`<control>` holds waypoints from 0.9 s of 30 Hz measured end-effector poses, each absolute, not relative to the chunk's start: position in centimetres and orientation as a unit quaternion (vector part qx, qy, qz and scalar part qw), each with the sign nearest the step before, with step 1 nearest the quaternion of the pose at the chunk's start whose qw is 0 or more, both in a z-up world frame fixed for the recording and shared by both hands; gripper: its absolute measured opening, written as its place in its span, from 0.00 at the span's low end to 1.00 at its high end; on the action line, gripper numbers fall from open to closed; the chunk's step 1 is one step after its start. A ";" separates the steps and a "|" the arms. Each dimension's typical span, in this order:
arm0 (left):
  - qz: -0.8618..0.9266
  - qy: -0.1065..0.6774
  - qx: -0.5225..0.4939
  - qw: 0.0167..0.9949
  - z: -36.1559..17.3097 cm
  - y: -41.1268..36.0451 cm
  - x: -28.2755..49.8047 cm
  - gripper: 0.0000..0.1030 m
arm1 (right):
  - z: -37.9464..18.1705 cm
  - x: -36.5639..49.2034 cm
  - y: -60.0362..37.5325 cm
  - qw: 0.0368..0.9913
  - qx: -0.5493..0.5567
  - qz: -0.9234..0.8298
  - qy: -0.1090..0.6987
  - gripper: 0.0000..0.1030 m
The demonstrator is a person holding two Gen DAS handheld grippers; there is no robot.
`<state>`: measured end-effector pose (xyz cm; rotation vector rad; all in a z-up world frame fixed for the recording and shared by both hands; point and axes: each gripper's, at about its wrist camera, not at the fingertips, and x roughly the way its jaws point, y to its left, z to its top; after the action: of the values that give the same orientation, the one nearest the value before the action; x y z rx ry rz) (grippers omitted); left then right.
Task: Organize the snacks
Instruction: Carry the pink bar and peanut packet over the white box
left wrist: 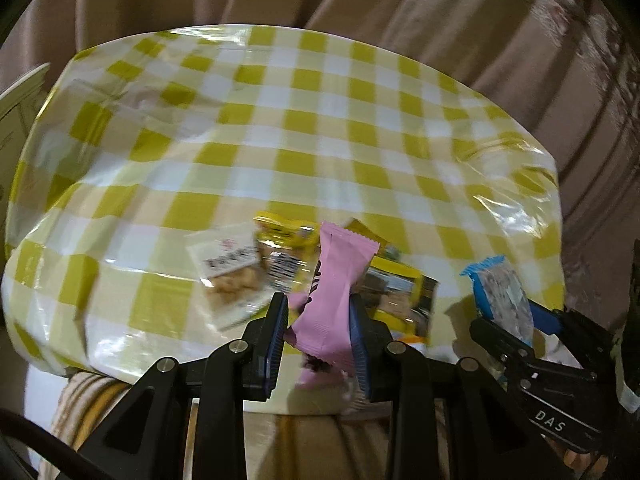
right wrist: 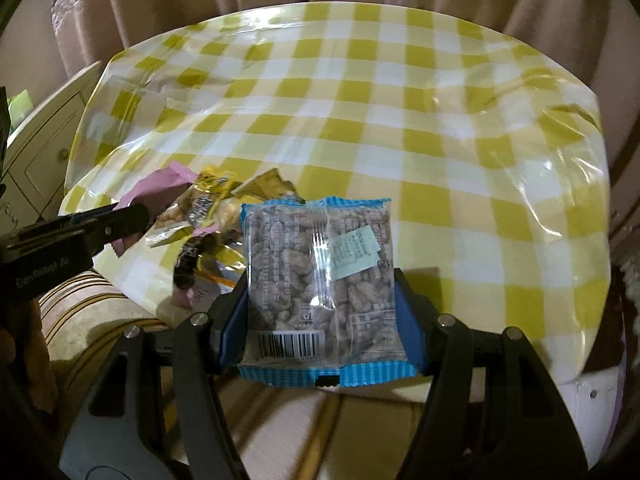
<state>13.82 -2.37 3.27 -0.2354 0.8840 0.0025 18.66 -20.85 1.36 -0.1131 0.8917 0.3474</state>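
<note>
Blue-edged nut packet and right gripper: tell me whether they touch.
Touching. The right wrist view shows the blue-edged nut packet clamped between both blue pads of the right gripper.

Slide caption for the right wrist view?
Right tool grips a blue-edged nut packet above the checked table.

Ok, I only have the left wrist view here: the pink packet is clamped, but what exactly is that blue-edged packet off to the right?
Observer: The blue-edged packet is clear, full of brownish nuggets, with a barcode at its near end.
Operator: Is it gripped properly?
Observer: Yes, the right gripper has a blue pad on each long side of it.
Operator: Anything stuck on it?
Observer: A pale green label sits on its face.
</note>
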 end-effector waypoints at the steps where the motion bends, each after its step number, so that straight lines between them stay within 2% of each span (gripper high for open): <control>1: -0.005 0.428 -0.111 0.897 3.3 -3.0 13.8 0.30 | 1.4 18.5 -21.5 0.887 -0.049 0.163 0.429 0.65; 12: -0.086 0.446 -0.074 0.888 3.5 -11.2 14.4 0.30 | 1.1 17.0 -29.5 0.894 -0.005 0.094 0.438 0.65; 27: -0.234 0.487 0.008 0.841 2.5 -24.9 14.1 0.30 | -1.3 12.7 -47.2 0.879 0.072 -0.079 0.465 0.65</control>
<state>14.11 -24.87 2.46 0.0163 1.0299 -0.4951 12.70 -47.22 -1.29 0.1506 0.9684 -0.1653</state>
